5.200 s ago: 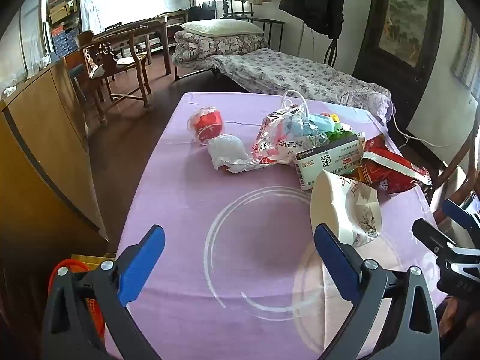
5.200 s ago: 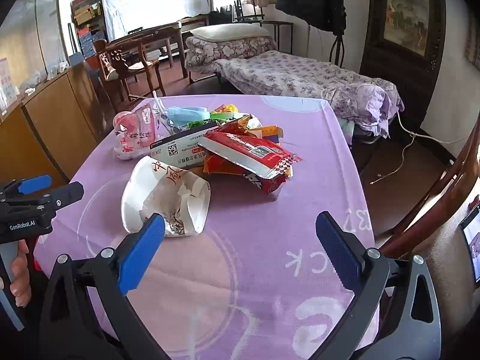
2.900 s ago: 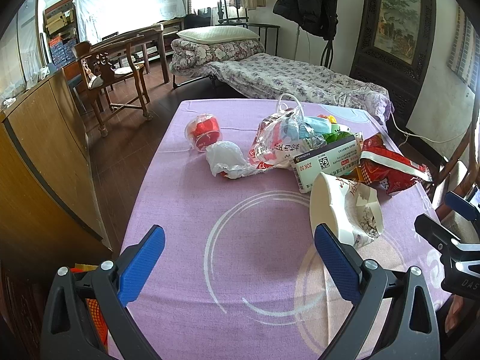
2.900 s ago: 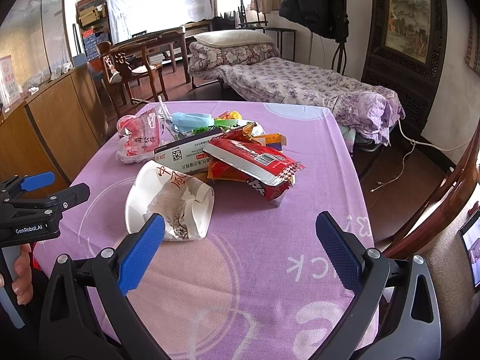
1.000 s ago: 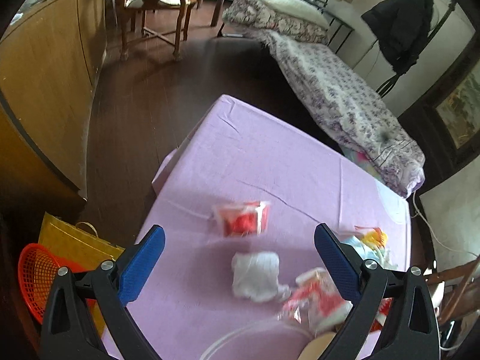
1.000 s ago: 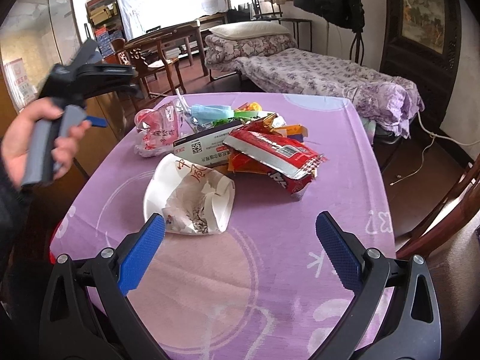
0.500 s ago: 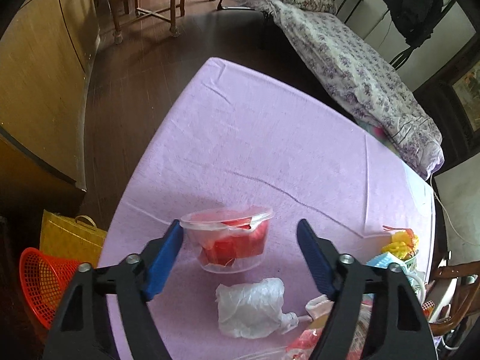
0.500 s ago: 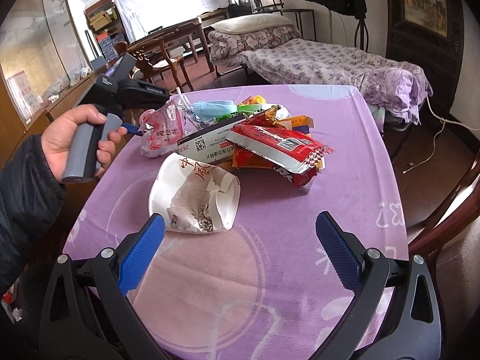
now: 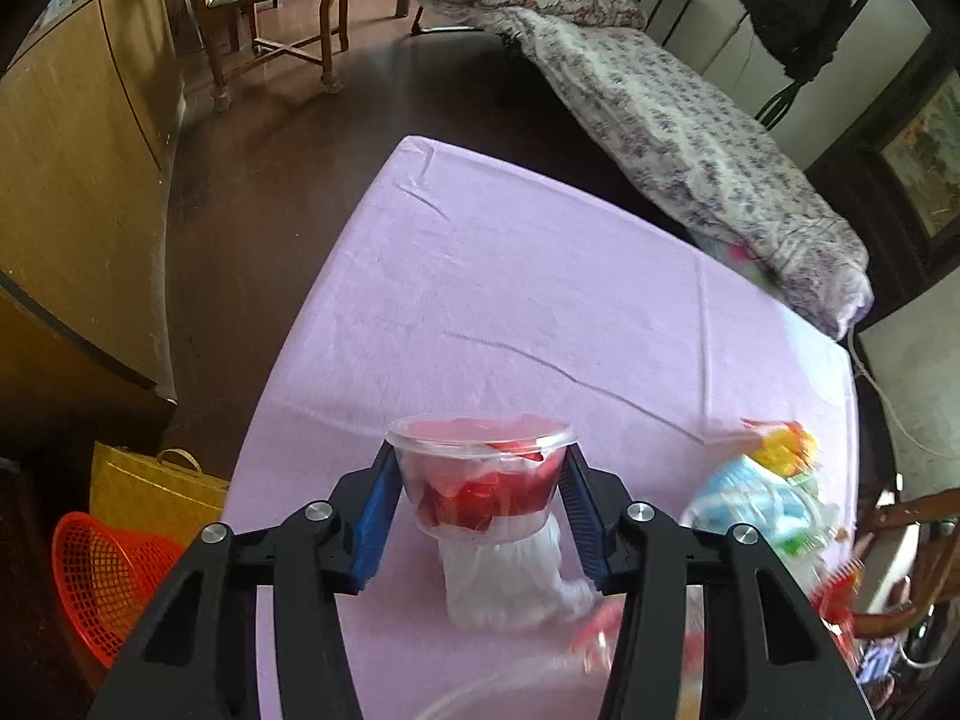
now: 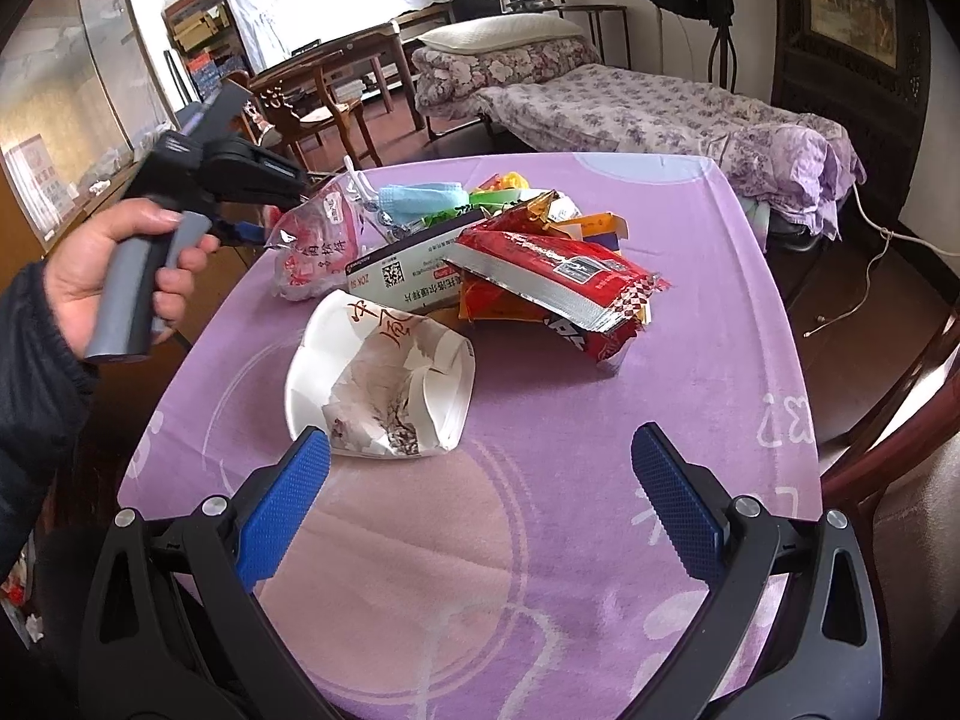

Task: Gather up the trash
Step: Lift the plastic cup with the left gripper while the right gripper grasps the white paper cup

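Left wrist view: the left gripper [image 9: 479, 507] is closing on a clear cup [image 9: 478, 480] of red scraps above the purple bench [image 9: 510, 300], pads at its sides.

Right wrist view: the right gripper [image 10: 480, 498] gapes wide, empty, before a crumpled paper bowl [image 10: 378, 381].

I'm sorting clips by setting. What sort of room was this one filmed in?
Probably a lived-in room of a home, serving as bedroom and dining room: a bed with floral bedding, carved wooden chairs and a table under a purple cloth strewn with trash.
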Motion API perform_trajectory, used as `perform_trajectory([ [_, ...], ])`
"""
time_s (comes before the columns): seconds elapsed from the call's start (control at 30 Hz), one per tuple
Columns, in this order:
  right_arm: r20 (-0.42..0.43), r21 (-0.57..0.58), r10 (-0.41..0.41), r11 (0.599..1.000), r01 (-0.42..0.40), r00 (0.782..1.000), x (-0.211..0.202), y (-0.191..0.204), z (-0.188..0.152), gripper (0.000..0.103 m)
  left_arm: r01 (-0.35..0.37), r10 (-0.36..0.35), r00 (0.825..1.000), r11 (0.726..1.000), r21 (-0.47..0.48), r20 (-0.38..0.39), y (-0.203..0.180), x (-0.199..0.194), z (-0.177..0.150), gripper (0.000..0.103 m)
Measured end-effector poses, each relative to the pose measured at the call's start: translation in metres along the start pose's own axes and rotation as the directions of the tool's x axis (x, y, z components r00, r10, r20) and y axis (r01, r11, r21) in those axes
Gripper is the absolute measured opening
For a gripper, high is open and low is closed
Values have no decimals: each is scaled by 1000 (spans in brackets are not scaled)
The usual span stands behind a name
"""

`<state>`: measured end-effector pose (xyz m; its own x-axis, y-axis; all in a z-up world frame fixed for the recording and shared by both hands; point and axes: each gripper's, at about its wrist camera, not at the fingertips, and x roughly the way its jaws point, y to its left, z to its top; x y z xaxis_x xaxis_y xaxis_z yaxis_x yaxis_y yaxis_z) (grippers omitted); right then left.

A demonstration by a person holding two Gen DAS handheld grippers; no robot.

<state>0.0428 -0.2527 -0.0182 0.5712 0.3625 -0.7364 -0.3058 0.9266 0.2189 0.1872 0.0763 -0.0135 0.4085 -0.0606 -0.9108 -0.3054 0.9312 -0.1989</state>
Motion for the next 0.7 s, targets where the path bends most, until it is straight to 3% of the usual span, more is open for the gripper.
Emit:
perform_trajectory([
  [0.13,-13,-25,-9,1000,9,1000,5,4,-1,97,32,-33,998,999,26,49,7,-31,-30,51],
  [0.4,-39,-125,-27,992,22,999,11,26,-8,97,73,-77,995,995,71,57,21,-55,-109,51],
  [0.7,-64,-114,53,992,-60,997,9,32,-14,97,77,-88,994,986,145,70,25,-68,-177,51],
])
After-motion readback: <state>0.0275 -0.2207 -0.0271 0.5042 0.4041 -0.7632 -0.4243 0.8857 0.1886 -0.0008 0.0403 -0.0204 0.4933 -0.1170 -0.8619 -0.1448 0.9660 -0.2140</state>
